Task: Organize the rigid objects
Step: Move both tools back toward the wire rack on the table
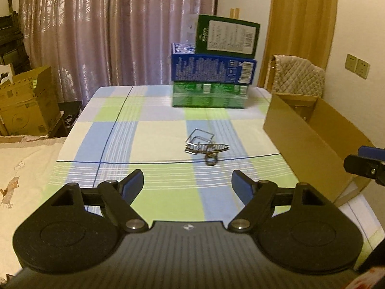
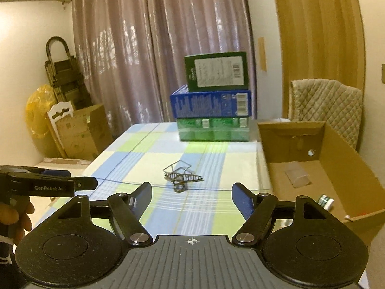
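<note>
Metal wire rack (tangled-looking) lies on checked tablecloth.

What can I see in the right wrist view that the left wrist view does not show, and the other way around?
Only the right wrist view shows the inside floor of the cardboard box, a small roll lying there, and a yellow bag. Only the left wrist view shows wall sockets. Both show the metal wire piece on the checked cloth, the stacked boxes, and open, empty jaws on the left gripper and right gripper.
</note>
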The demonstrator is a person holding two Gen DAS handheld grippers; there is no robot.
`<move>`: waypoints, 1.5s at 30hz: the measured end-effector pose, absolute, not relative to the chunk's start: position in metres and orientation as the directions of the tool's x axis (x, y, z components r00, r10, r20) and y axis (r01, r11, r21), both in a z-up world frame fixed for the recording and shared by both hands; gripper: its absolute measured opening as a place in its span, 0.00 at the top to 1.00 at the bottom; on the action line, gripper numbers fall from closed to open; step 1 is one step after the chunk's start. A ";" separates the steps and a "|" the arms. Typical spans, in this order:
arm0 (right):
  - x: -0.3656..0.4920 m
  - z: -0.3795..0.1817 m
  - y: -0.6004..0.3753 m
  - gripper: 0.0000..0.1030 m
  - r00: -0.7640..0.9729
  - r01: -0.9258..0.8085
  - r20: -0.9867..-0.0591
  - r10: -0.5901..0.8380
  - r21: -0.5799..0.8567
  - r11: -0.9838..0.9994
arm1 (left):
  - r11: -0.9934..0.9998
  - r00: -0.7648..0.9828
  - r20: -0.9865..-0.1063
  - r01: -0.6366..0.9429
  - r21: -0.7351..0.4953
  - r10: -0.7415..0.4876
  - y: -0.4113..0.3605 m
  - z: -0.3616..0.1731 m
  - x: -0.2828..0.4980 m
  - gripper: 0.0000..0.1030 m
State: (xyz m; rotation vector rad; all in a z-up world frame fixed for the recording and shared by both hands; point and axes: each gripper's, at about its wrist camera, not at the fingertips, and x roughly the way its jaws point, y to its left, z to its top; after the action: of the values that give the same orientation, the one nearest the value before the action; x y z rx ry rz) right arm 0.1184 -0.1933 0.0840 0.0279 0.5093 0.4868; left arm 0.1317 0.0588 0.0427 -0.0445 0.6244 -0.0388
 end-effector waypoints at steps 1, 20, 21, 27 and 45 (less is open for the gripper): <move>0.119 0.081 -0.191 0.31 0.760 -0.443 -0.464 0.455 0.144 0.885 | 0.998 0.809 -0.586 0.020 -0.055 -0.049 0.061 0.041 0.134 0.25; 0.194 0.014 -0.131 0.31 0.700 -0.457 -0.546 0.460 0.153 0.876 | 0.996 0.761 -0.646 0.004 -0.088 -0.060 0.093 -0.007 0.201 0.25; 0.199 0.010 -0.127 0.31 0.696 -0.460 -0.551 0.461 0.151 0.875 | 0.996 0.758 -0.649 0.004 -0.091 -0.063 0.095 -0.009 0.205 0.25; 0.224 -0.011 -0.111 0.31 0.687 -0.463 -0.566 0.456 0.144 0.875 | 0.998 0.767 -0.640 0.001 -0.059 -0.039 0.100 -0.015 0.226 0.25; 0.295 -0.064 -0.070 0.35 0.703 -0.426 -0.572 0.423 0.137 0.894 | 0.996 0.788 -0.615 -0.036 -0.079 -0.020 0.126 -0.032 0.288 0.19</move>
State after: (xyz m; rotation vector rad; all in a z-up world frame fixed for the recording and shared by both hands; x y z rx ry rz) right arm 0.2954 -0.0701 -0.0642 -0.0058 0.6355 0.4723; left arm 0.2881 0.1261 -0.0317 -0.0881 0.6627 0.0086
